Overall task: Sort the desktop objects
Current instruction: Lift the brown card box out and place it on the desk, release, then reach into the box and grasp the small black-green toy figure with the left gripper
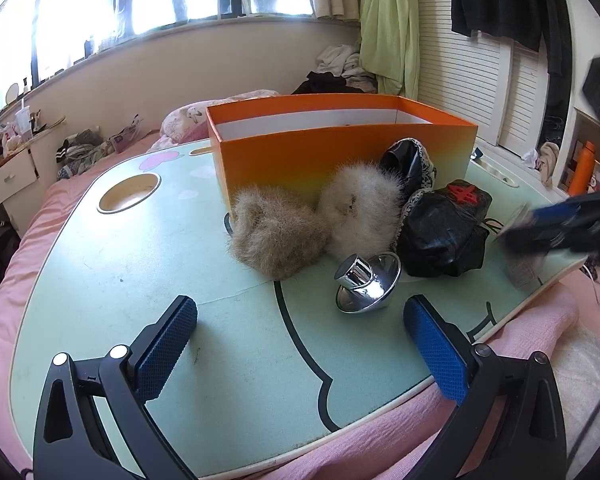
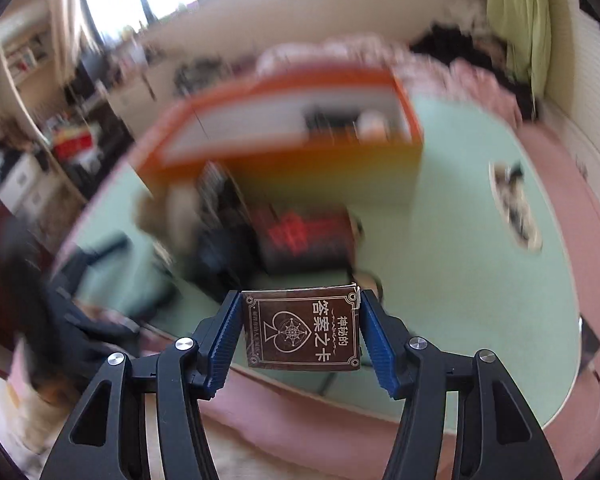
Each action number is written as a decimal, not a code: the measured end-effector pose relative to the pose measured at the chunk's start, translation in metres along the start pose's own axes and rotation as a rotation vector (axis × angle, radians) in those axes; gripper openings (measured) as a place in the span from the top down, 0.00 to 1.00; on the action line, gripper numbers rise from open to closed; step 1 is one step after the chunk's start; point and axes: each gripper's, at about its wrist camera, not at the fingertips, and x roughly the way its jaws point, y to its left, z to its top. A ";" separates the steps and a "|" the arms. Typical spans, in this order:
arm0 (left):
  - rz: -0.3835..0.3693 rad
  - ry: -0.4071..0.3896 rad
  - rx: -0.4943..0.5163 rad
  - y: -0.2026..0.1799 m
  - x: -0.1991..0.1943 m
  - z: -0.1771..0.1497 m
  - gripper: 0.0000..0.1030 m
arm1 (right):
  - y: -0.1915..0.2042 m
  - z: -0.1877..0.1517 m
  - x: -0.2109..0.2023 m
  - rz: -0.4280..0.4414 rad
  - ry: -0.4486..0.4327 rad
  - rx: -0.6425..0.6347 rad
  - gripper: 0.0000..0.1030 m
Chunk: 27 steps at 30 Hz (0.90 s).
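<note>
Right wrist view: a small brown card box [image 2: 302, 328] is pinched by its two short sides between the blue pads of the right gripper [image 2: 300, 330], printed face up toward the camera. It is held clear of the green table [image 2: 460, 280], presumably so that it can be carried to the orange box [image 2: 284, 148] ahead of the fingers, judged to be the sorting bin. Everything beyond the fingers is blurred. Directly between the held card box and the orange box lies a black bundle with a red mark [image 2: 300, 236], which would have to be passed over rather than pushed through.

From the left wrist view, the left gripper [image 1: 300, 332] is seen spread wide with nothing between its pads, low over the table's near edge. Just ahead of its right finger stands a chrome cup-shaped piece [image 1: 368, 284]; farther ahead, two fur tufts [image 1: 320, 216] and a dark lace-edged item [image 1: 410, 164] crowd the orange box's front wall.
</note>
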 end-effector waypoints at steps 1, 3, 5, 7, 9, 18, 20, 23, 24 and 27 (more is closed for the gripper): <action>0.001 0.000 0.000 0.000 0.000 0.000 0.00 | 0.001 0.003 0.003 0.006 -0.017 0.004 0.44; 0.000 0.000 -0.001 0.000 0.001 0.000 0.00 | 0.004 0.006 0.002 0.036 -0.102 0.006 0.43; -0.001 -0.001 -0.003 0.001 0.001 -0.001 0.00 | 0.005 0.001 -0.011 0.060 -0.214 0.023 0.30; -0.001 -0.001 -0.003 0.001 0.001 -0.001 0.00 | 0.005 -0.008 -0.024 0.065 -0.270 0.015 0.13; 0.001 -0.002 -0.003 0.001 0.001 0.000 0.00 | 0.005 -0.018 -0.034 0.032 -0.293 -0.023 0.11; 0.006 0.000 0.000 0.001 0.001 -0.001 0.00 | 0.005 -0.065 -0.005 -0.262 -0.310 0.070 0.00; 0.004 -0.001 -0.003 0.002 -0.001 -0.002 0.00 | 0.003 -0.061 -0.002 -0.254 -0.301 0.074 0.00; 0.008 -0.003 -0.002 0.002 -0.002 -0.003 0.00 | 0.001 -0.063 -0.001 -0.252 -0.309 0.077 0.00; 0.014 -0.005 -0.001 0.002 -0.004 -0.003 0.00 | 0.000 -0.063 -0.001 -0.251 -0.311 0.078 0.00; 0.012 0.005 0.039 0.000 -0.010 -0.001 0.00 | -0.001 -0.063 -0.001 -0.242 -0.322 0.076 0.00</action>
